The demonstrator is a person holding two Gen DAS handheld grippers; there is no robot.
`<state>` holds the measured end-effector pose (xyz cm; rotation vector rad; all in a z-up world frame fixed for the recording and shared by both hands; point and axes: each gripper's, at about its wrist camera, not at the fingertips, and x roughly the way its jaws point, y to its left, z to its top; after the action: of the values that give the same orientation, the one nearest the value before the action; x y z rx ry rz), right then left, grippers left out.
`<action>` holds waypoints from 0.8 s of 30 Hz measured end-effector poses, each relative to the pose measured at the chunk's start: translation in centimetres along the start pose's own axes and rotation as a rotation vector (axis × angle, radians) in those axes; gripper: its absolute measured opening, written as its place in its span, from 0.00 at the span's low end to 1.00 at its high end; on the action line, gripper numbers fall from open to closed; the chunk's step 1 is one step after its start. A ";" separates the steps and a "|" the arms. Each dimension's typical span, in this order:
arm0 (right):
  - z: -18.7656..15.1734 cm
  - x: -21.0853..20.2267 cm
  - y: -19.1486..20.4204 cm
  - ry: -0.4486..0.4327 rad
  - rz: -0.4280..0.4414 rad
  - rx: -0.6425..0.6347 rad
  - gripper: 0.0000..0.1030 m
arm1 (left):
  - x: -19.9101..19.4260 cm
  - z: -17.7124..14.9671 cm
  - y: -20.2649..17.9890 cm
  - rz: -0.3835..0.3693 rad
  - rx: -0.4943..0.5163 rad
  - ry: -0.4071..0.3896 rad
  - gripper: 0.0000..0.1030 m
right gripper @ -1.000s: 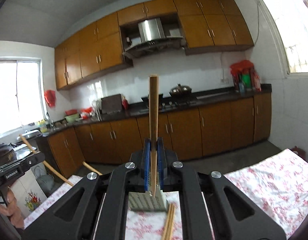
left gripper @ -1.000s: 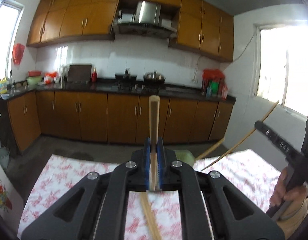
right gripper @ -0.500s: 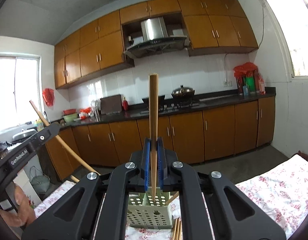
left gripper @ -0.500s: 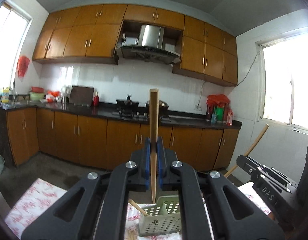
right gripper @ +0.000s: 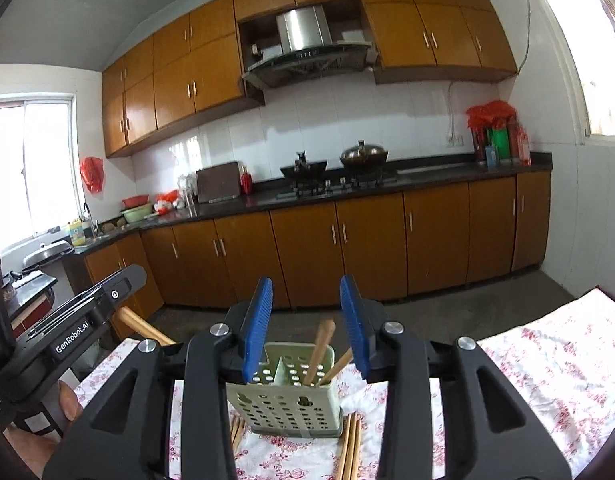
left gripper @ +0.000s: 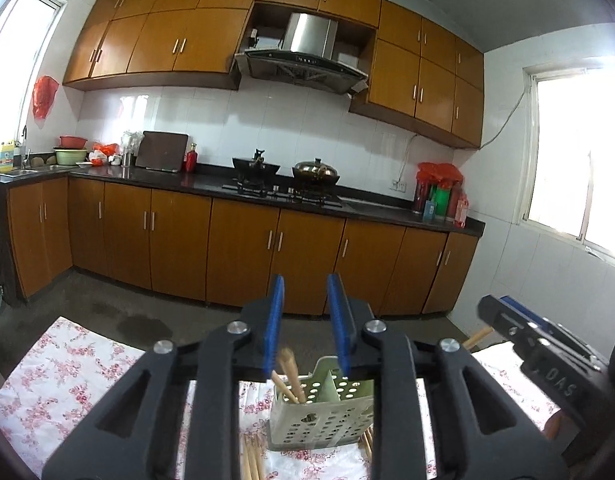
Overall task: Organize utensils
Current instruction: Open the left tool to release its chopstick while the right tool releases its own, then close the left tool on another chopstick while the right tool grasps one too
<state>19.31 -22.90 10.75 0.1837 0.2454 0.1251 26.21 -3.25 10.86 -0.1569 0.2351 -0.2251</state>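
A pale green perforated utensil holder (left gripper: 321,412) (right gripper: 285,392) stands on the floral tablecloth. Wooden chopsticks (left gripper: 290,376) (right gripper: 319,350) stand inside it, leaning. My left gripper (left gripper: 306,322) is open and empty just above the holder. My right gripper (right gripper: 306,320) is open and empty above the holder too. Loose chopsticks lie on the cloth beside the holder (right gripper: 349,442) (left gripper: 251,458). The left gripper shows at the left in the right wrist view (right gripper: 75,332), with a chopstick end (right gripper: 141,326) just beside it.
The floral tablecloth (right gripper: 547,364) (left gripper: 63,380) covers the table. Beyond the table's far edge are the grey floor and brown kitchen cabinets (left gripper: 243,248) with a stove and pots on the counter.
Both grippers have opened and let go of their chopsticks, which now stand in the holder. Both grippers have come closer to the holder.
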 end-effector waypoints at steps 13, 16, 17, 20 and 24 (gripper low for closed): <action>-9.7 -2.1 -4.4 0.356 -0.093 0.047 0.23 | -7.0 -6.4 5.2 0.135 0.066 0.194 0.34; -14.7 0.3 -4.6 0.543 -0.071 0.071 0.16 | -6.2 -10.7 6.6 0.131 0.053 0.335 0.33; -16.4 1.0 -4.5 0.594 -0.064 0.074 0.15 | -6.1 -11.6 6.9 0.133 0.049 0.358 0.31; -18.5 2.0 -4.2 0.659 -0.054 0.092 0.15 | -5.8 -14.6 7.6 0.113 0.025 0.440 0.27; -19.3 2.7 -3.3 0.678 -0.065 0.070 0.15 | -5.0 -17.4 7.4 0.082 -0.013 0.530 0.26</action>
<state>17.35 -22.54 -8.88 0.1980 0.9308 0.1109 18.67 2.84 -6.10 -0.0977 0.7685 -0.1805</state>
